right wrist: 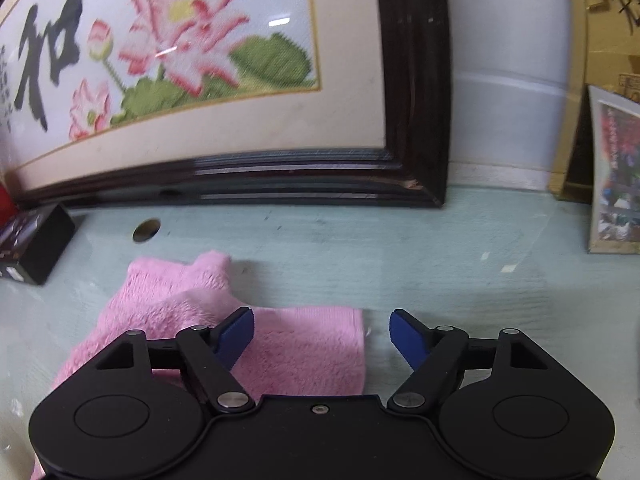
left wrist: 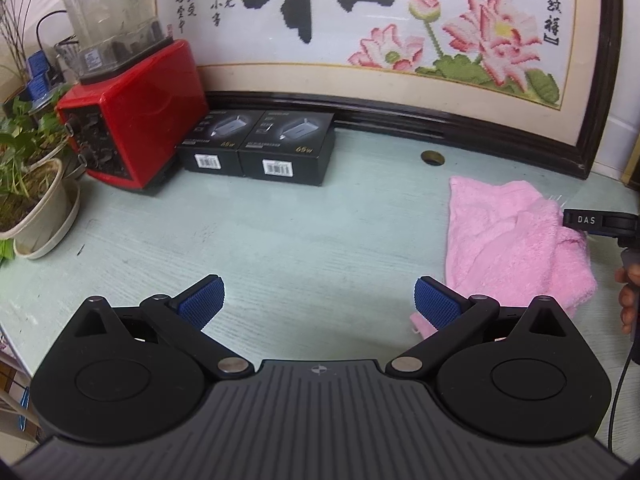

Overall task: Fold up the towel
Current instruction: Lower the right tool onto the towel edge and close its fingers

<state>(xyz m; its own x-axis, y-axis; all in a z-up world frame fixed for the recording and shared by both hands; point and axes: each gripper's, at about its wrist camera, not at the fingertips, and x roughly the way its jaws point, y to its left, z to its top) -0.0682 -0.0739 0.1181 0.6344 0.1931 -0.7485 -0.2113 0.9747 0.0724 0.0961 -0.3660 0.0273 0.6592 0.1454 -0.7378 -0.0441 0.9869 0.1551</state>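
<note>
The pink towel (left wrist: 516, 248) is lying rumpled and partly doubled over on the pale green table (left wrist: 300, 232), sitting at the right side of the left wrist view. In the right wrist view the same towel (right wrist: 304, 352) is filling the lower left, one flat folded layer reaching toward the centre and a bumpy raised part behind it.

The left gripper (left wrist: 318, 302) is hovering over bare table at the bottom centre of its frame, jaws spread wide and holding nothing; its right blue pad (left wrist: 438, 306) is showing just in front of the towel's near corner, though contact is impossible to judge. The right gripper (right wrist: 322, 338) is also gaping wide and empty, with its left pad (right wrist: 236, 336) over the folded layer and its right pad (right wrist: 408, 338) over table just past the towel's edge. At the far right edge of the left wrist view, part of that right gripper (left wrist: 600, 222) is poking in beside the towel.

Along the back, a big framed embroidery (left wrist: 400, 40) of lotus flowers is leaning at the wall. Upper left, a red blender (left wrist: 132, 120) is standing next to two black boxes (left wrist: 256, 146), and a potted plant (left wrist: 32, 196) is sitting at the left edge.
</note>
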